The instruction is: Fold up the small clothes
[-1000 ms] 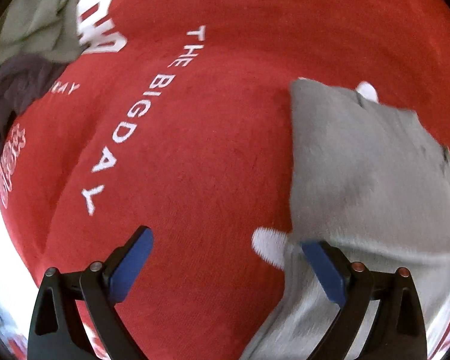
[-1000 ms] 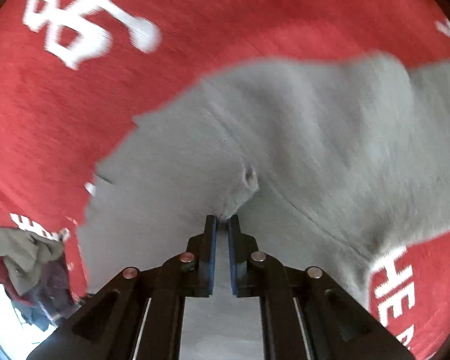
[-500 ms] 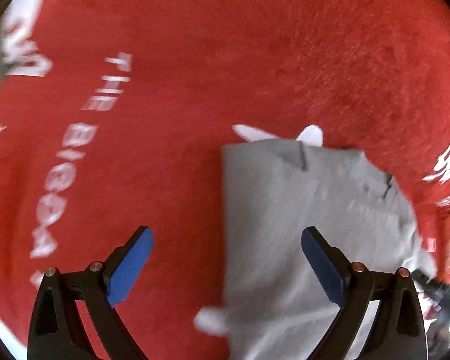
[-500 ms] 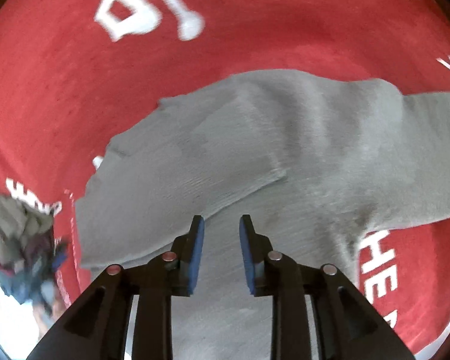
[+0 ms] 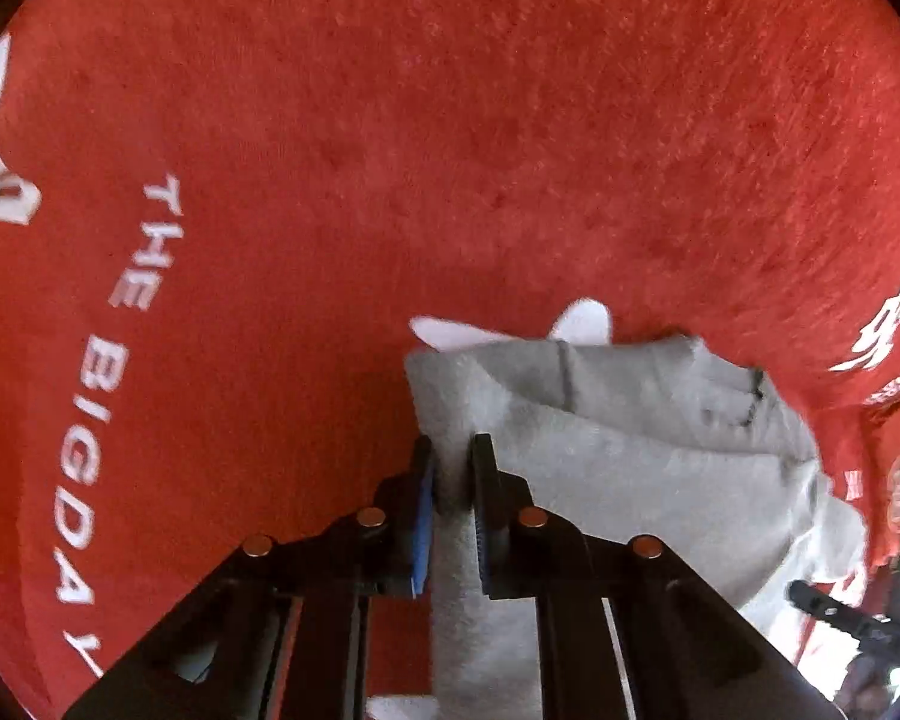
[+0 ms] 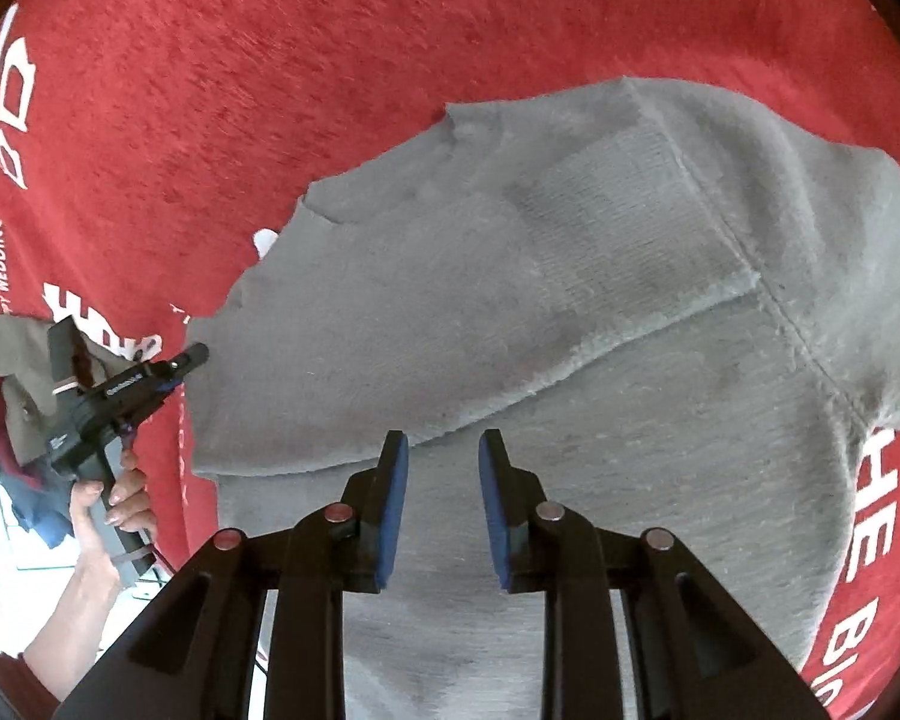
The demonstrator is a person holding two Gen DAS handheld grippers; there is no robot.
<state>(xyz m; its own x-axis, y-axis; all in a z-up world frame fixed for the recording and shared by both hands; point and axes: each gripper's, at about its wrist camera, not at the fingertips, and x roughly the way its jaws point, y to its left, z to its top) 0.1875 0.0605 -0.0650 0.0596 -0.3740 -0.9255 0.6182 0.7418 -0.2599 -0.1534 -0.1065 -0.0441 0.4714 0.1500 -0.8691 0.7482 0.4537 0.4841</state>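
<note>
A small grey fleece garment (image 6: 510, 300) lies on a red cloth (image 6: 270, 90) with white lettering, one flap folded over its body. My left gripper (image 5: 450, 462) is shut on the garment's (image 5: 630, 450) left edge, pinching a ridge of fabric between its blue pads. White tags (image 5: 582, 321) stick out from beneath its far edge. My right gripper (image 6: 441, 450) hovers over the middle of the garment, near the flap's hem, with its jaws a little apart and nothing pressed between them. In the right wrist view a hand (image 6: 108, 504) holds the left gripper (image 6: 192, 354) at the garment's left edge.
A heap of olive, dark red and blue clothes (image 6: 6, 360) sits at the left rim of the red cloth. The cloth (image 5: 450, 150) stretches away beyond the garment, with lettering (image 5: 108, 372) on the left.
The left gripper slid over to the garment's edge and closed on it. The right gripper let go of the fabric it pinched, opened a little and drew back above the garment.
</note>
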